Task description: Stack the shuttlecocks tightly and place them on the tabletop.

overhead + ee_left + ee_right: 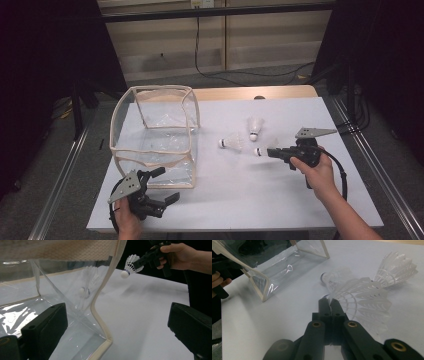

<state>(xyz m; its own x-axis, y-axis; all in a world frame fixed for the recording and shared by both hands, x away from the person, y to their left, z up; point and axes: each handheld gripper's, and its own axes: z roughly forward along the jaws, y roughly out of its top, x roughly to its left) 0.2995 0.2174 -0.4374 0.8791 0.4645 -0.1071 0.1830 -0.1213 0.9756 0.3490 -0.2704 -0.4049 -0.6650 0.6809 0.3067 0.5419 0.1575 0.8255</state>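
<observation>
A clear plastic bag [155, 135] with cream edging stands open at the table's left. Three white shuttlecocks are to its right. One [255, 127] stands on its cork, one [230, 143] lies on its side, and the third [261, 150] hangs just above the table. My right gripper [274, 152] is shut on that third one's feather skirt [362, 297], cork pointing toward the bag. My left gripper [169, 184] is open at the bag's near right corner. In the left gripper view the cream corner seam [100, 315] runs between its wide-apart jaws.
The white table top [260, 195] has free room in front and to the right. Bare wood [250, 93] shows at the table's far edge. Metal rails [60, 175] run along both sides, and a cable [225, 75] lies on the floor behind.
</observation>
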